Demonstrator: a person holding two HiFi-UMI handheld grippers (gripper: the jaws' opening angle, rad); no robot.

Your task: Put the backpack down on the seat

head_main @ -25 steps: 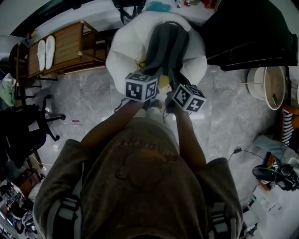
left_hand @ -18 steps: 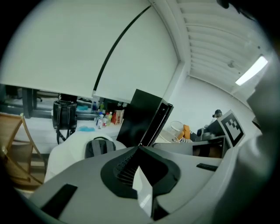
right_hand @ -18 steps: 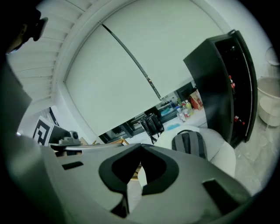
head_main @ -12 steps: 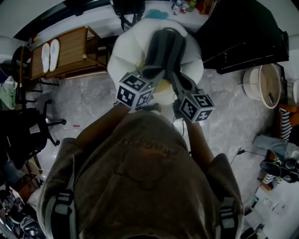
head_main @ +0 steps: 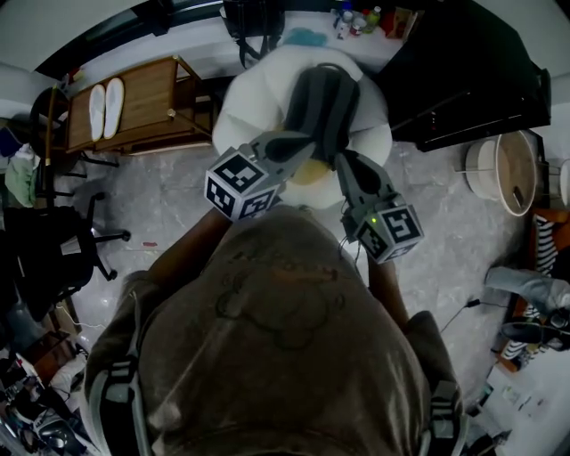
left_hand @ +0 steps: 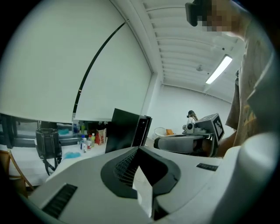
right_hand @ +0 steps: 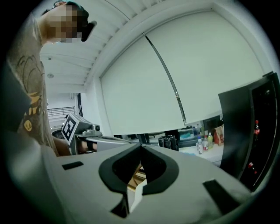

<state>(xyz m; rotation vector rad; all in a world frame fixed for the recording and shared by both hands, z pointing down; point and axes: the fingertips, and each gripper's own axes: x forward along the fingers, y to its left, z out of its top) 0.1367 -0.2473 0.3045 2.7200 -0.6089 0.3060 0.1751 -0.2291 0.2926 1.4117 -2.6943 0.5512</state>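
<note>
The dark grey backpack [head_main: 321, 102] lies along the white round seat [head_main: 254, 98], straps up. My left gripper [head_main: 301, 142] is raised over the seat's near edge, shut and empty. My right gripper [head_main: 344, 162] hovers to its right, also shut with nothing in it. Neither touches the backpack. In the left gripper view the closed jaws [left_hand: 139, 149] point across the room, and the right gripper [left_hand: 192, 136] shows beyond them. The right gripper view has its closed jaws [right_hand: 141, 147] in front and the left gripper [right_hand: 85, 131] off to the left.
A wooden rack [head_main: 147, 93] with white slippers [head_main: 105, 109] stands left of the seat. A black cabinet [head_main: 463, 71] is at its right, a round white basket [head_main: 508, 169] further right. A black office chair [head_main: 44, 249] stands far left. Bottles [head_main: 356, 16] and a black bag [head_main: 249, 18] sit on the counter behind.
Both grippers have drawn back from the backpack's near end, risen and spread apart. The backpack stays on the seat.
</note>
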